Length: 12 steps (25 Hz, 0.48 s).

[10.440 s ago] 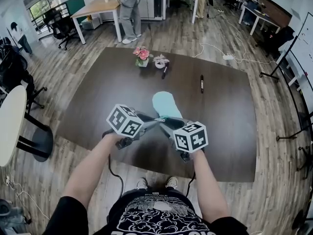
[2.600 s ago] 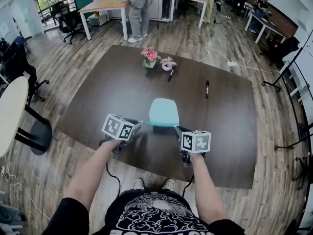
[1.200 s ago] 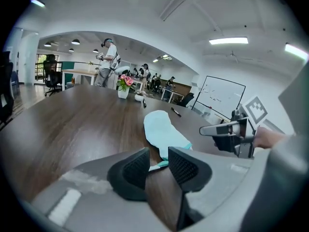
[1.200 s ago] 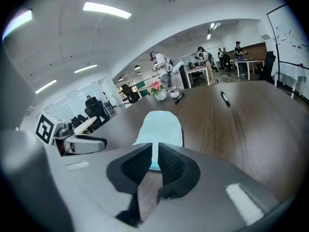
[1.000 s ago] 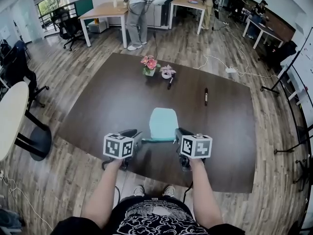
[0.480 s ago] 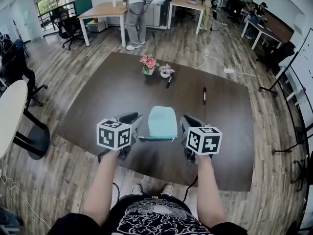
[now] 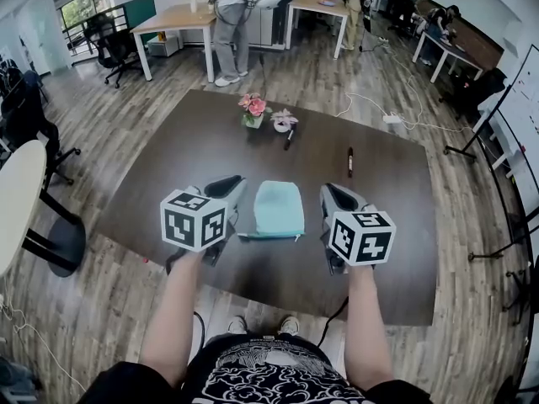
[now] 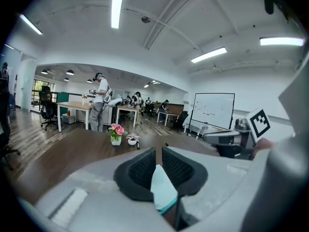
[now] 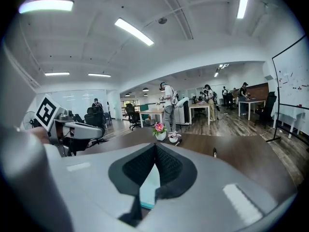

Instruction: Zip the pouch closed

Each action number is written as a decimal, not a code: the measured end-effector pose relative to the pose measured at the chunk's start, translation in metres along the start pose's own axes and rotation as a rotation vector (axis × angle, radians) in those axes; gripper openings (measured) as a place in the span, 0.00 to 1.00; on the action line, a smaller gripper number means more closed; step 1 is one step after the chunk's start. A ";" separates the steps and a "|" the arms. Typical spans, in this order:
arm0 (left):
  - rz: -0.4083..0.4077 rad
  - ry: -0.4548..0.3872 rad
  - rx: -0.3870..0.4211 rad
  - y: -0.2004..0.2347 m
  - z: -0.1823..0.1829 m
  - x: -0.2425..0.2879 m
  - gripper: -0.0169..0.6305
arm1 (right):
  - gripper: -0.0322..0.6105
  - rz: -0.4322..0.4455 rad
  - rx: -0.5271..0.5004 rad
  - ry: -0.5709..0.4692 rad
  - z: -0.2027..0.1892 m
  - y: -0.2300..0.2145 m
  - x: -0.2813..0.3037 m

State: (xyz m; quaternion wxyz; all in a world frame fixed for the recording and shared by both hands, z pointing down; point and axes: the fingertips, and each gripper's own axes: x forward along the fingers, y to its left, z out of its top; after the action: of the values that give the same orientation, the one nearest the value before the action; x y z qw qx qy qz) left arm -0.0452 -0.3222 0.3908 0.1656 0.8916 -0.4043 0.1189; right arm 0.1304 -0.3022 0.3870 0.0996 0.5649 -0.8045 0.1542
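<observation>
Head view: in an office with a striped wood floor (image 7: 101, 310) stands a big, smooth, dark brown bench (image 7: 168, 167). The soft, light blue pouch (image 7: 279, 208) lies flat toward the bench's front edge, between the left hand-held gripper (image 7: 226, 185) and the right hand-held gripper (image 7: 335, 195), touching neither.

Left gripper view: its bumpy black pads are a thin crack apart. They have just been closing, with nothing between them.

Right gripper view: its pads are pressed together, empty.

The dark brown worktop (image 7: 185, 154) carries a light blue pouch (image 7: 279, 208) lying flat near its front edge. Toward the far edge stand a pot of pink flowers (image 7: 251, 108) and a small white pot (image 7: 282, 122), with a dark pen (image 7: 288, 138) just beside them. A marker (image 7: 349, 162) lies apart to the right.
</observation>
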 end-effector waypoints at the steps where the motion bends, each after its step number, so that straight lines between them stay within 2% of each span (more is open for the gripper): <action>1: 0.000 -0.002 0.009 -0.001 0.003 -0.001 0.09 | 0.05 -0.001 -0.007 -0.010 0.004 0.001 -0.002; 7: 0.024 -0.011 0.055 -0.002 0.011 -0.003 0.04 | 0.05 -0.009 -0.056 -0.065 0.019 0.003 -0.009; 12: 0.031 -0.003 0.066 0.002 0.006 -0.004 0.03 | 0.05 -0.007 -0.068 -0.080 0.019 0.006 -0.009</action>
State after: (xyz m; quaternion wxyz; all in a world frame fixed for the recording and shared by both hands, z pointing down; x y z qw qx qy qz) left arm -0.0482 -0.3234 0.3840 0.1334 0.8904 -0.4142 0.1332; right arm 0.1281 -0.2993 0.3655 0.0867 0.5696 -0.8107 0.1037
